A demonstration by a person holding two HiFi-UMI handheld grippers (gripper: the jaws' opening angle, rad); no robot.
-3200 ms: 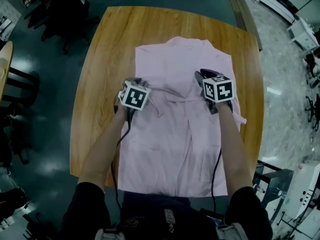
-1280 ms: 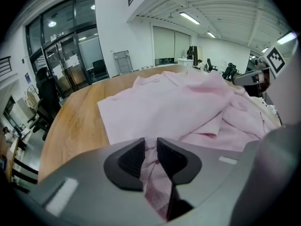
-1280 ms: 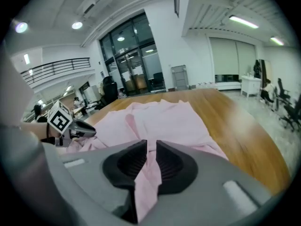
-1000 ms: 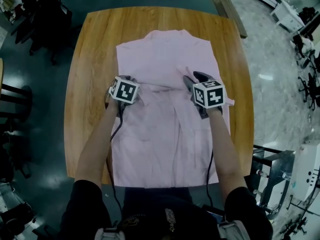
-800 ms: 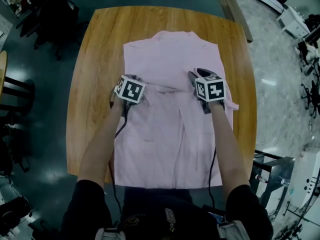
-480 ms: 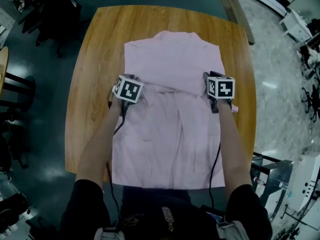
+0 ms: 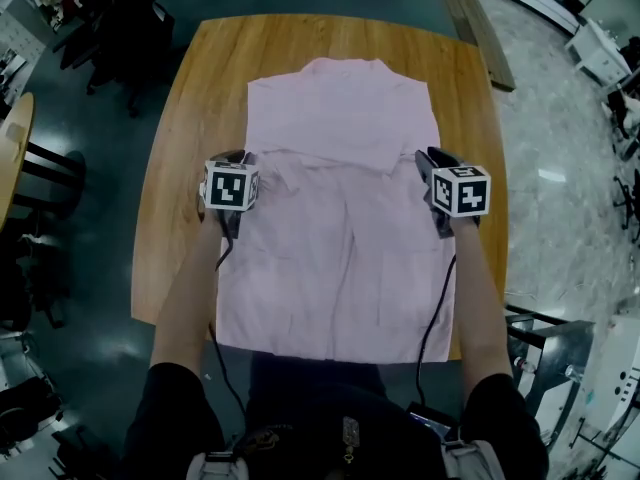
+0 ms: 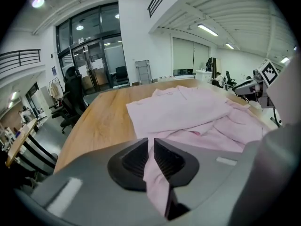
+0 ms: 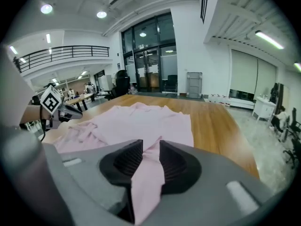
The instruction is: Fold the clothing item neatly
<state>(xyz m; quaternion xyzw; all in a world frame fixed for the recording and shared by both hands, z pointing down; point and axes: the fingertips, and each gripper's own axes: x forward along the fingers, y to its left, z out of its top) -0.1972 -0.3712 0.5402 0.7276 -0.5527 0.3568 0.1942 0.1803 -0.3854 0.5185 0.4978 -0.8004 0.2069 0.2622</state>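
As it lies on the brown wooden tabletop (image 7: 175, 118): one pale pink cloth shirt (image 7: 340, 118).
My left gripper (image 8: 150, 149): fingers closing on one side edge; my right gripper (image 9: 151, 155): fingers clenched on the opposite edge.

A pink shirt (image 7: 340, 248) spread on a wooden bench (image 7: 175, 158), a claw at each side.
The shirt lies flat with its collar at the far end and its hem at the near edge. The left claw (image 7: 233, 163) sits at its left edge, jaws closing on the cloth. The right claw (image 7: 432, 163) meets the right edge, level with it.
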